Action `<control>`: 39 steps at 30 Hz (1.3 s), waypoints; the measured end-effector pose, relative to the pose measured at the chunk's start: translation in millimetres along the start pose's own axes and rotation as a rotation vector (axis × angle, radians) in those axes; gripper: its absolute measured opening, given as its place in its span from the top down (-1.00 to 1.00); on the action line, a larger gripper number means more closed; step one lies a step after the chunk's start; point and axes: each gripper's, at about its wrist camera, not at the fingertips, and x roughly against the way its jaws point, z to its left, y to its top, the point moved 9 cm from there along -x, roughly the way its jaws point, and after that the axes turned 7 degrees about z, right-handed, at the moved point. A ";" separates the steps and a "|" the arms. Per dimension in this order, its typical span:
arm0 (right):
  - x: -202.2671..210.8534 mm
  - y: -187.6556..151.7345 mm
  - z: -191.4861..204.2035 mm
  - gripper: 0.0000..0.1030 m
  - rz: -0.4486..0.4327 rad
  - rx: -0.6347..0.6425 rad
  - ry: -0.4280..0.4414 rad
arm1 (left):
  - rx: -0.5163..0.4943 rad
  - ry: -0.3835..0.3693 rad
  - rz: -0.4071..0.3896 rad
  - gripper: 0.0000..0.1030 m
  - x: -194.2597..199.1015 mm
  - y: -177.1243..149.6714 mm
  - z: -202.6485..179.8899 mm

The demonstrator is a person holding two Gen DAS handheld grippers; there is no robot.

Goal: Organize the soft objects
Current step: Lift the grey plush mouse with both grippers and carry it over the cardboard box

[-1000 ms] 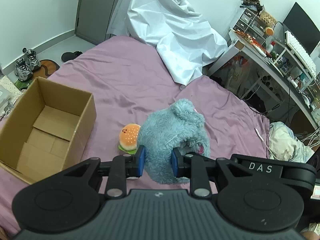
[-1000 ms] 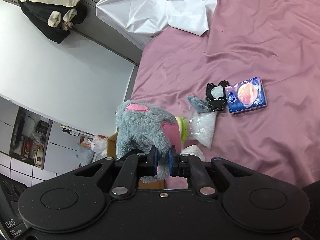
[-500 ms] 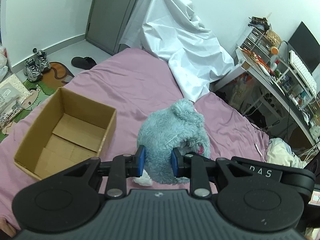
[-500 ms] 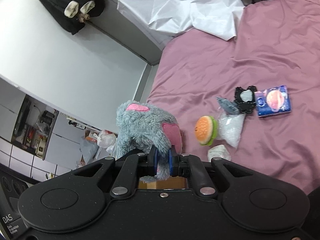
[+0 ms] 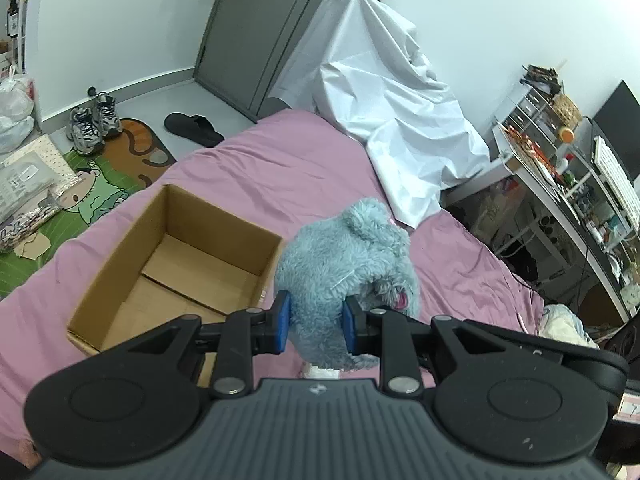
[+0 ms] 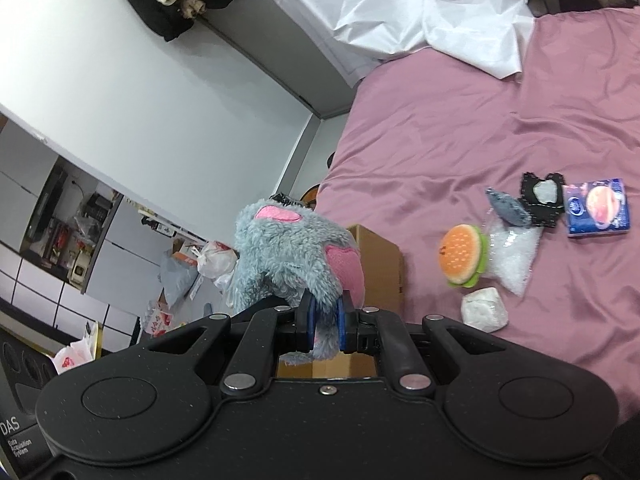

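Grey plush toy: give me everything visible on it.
The plush toy is shaggy blue-grey fur with pink patches, one on an ear-like flap; what animal it is cannot be told. It hangs bunched and clear of the purple bedsheet, beside the open cardboard box. The left gripper clamps a thick fold of its body; the right gripper pinches a thinner flap. Nothing else visibly touches it.

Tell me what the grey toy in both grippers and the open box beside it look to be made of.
Grey toy: long shaggy plush, matte, with smooth pink patches; it bunches where the left gripper and right gripper pinch it, so probably soft-stuffed. Box: plain brown cardboard, matte, with folded bottom flaps and visible seams.
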 end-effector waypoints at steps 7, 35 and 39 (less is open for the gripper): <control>-21.5 -2.1 18.4 0.79 0.024 0.030 -0.004 | 0.042 0.002 -0.003 0.51 0.0 8.3 26.7; -125.0 -2.7 30.5 0.72 0.113 0.038 -0.114 | 0.189 0.018 0.061 0.54 -76.7 31.2 121.5; -135.9 -0.9 26.9 0.69 0.126 0.027 -0.132 | 0.205 0.025 0.080 0.54 -90.3 31.4 129.9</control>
